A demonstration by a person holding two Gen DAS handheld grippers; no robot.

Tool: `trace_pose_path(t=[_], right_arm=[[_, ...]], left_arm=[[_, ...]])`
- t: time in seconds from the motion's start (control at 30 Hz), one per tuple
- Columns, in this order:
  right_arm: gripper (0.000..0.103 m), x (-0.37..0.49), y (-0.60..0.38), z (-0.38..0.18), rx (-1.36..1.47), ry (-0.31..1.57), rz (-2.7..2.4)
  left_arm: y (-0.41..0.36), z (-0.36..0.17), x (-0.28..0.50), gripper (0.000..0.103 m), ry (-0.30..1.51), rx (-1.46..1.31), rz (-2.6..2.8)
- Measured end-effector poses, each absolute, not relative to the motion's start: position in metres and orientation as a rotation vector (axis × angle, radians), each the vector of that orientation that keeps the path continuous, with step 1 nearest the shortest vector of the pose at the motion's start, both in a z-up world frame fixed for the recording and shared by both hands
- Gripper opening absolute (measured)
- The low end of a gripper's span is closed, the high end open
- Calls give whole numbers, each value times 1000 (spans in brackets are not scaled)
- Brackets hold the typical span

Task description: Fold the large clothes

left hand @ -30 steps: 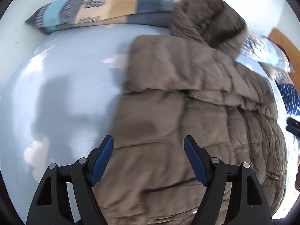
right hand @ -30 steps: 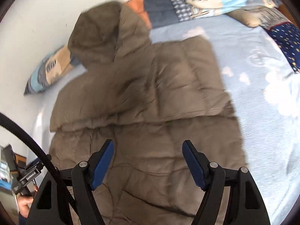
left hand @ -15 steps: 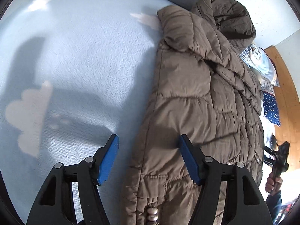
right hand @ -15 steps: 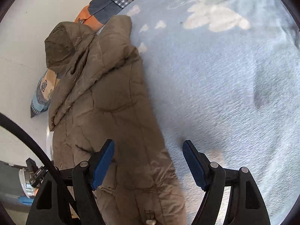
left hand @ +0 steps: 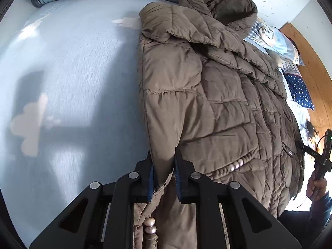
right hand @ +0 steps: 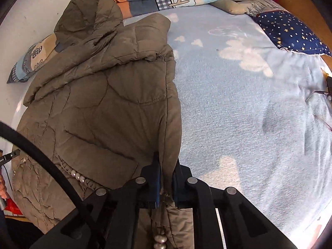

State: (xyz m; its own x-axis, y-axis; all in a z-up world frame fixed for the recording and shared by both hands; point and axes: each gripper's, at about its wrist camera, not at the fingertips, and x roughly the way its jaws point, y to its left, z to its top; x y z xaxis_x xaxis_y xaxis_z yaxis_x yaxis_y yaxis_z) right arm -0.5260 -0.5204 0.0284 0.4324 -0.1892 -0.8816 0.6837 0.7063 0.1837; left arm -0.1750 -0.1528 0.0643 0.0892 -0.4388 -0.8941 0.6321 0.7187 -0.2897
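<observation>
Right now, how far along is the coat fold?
Done: the brown padded coat lies on the blue blanket with its sleeves folded in over the body, hood toward the pillows. In hand: the left gripper and right gripper have just closed, each pinching a side edge near the hem. Left: folding the hem up toward the hood.

1. The left tool point(left hand: 164, 174) points down, and its jaws have just closed, pinching the coat point(left hand: 207, 95) edge.
2. The right tool point(right hand: 166, 178) points down too, and its jaws have just closed on the coat's other edge.
</observation>
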Motion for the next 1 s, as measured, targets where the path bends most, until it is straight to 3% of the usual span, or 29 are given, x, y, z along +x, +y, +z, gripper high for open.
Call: trace_pose_path(t=[0.27, 0.3, 0.33, 0.4, 0.47, 0.57, 0.6, 0.8, 1.0], right_arm=[[9, -567, -496, 42, 623, 974, -576], [9, -573, -494, 40, 631, 980, -577], [11, -578, -493, 37, 641, 990, -583], [22, -583, -496, 33, 649, 1007, -624], [29, -588, -501, 41, 663, 981, -665], [44, -594, -501, 72, 639, 851, -704], [45, -593, -499, 82, 624, 806, -707], [45, -511, -472, 122, 469, 705, -556], [45, -406, -453, 117, 366, 698, -460]], left_arm=[[-130, 70, -220, 15, 1237, 259, -781], [-127, 68, -223, 17, 1241, 265, -766], [-125, 66, -223, 26, 1243, 268, -734], [-123, 70, -216, 34, 1221, 258, -674], [-120, 83, -208, 36, 1178, 216, -650], [-127, 111, -201, 39, 1061, 185, -617], [-130, 121, -199, 42, 1027, 172, -627], [-218, 161, -187, 49, 865, 205, -728], [-299, 146, -176, 50, 790, 286, -754]])
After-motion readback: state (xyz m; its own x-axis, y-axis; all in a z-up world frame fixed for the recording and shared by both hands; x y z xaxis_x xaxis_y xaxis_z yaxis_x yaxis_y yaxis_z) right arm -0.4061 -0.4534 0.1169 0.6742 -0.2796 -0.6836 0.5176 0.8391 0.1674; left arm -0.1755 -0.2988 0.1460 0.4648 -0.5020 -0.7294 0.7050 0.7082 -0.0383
